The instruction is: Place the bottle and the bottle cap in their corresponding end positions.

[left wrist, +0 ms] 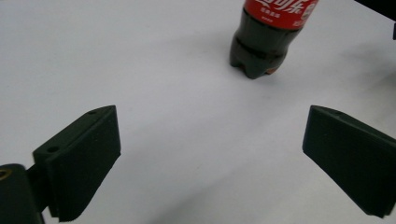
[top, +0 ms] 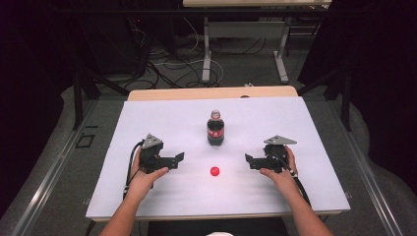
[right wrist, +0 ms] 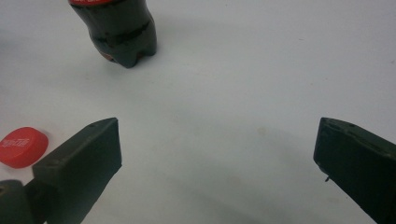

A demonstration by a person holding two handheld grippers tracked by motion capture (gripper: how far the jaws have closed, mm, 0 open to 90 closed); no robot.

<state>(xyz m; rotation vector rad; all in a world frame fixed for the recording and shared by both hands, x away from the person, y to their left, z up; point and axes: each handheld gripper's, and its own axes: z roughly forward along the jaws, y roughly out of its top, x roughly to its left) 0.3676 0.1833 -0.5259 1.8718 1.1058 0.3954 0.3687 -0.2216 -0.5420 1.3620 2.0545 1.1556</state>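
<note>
A dark cola bottle (top: 215, 129) with a red label stands upright and uncapped at the middle of the white table. Its red cap (top: 215, 171) lies on the table in front of it, between my two grippers. My left gripper (top: 180, 158) rests at the left of the cap, its jaws open with nothing between them; the left gripper view has the bottle's base (left wrist: 256, 51) ahead. At the right, my right gripper (top: 248, 160) is open and holds nothing. The right gripper view takes in the bottle (right wrist: 122, 35) and the cap (right wrist: 22, 146) at its left edge.
The white table top (top: 147, 196) has free room on all sides of the bottle. Behind it stand a wooden edge (top: 211, 92), a second table's legs (top: 206, 54) and loose cables on the floor. Metal rails run along both sides.
</note>
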